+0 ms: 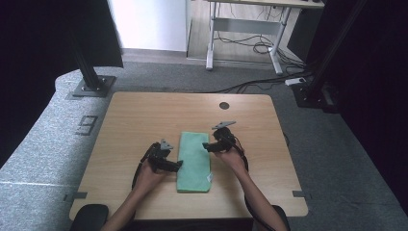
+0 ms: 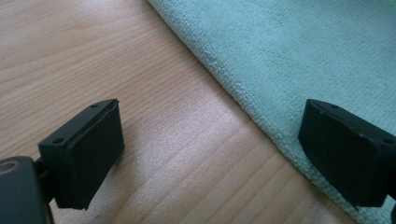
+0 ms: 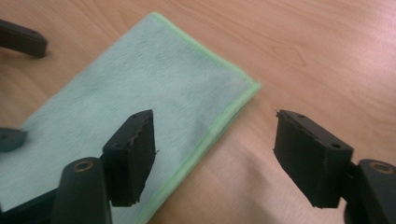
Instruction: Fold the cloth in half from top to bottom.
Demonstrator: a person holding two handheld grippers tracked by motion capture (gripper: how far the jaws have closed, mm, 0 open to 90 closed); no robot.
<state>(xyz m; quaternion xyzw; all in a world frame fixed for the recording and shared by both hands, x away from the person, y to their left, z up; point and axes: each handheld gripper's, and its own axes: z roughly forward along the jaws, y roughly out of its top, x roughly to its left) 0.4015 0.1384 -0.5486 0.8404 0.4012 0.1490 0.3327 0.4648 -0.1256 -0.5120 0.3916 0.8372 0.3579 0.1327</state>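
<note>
A folded light green cloth [image 1: 194, 162] lies flat in the middle of the wooden table [image 1: 144, 120]. My left gripper [image 1: 179, 165] is at the cloth's left edge, open, its jaws straddling that edge [image 2: 261, 88] with nothing held. My right gripper [image 1: 206, 146] hovers at the cloth's right edge, open too, one jaw over the cloth [image 3: 154, 88] and the other over bare wood. In the right gripper view the left gripper's jaw tips [image 3: 23, 39] show at the far side of the cloth.
A small dark round grommet [image 1: 224, 105] sits near the table's far edge. A black metal post with a base plate [image 1: 91, 82] stands on the floor beyond the left corner, and cables [image 1: 255, 45] lie under a desk behind.
</note>
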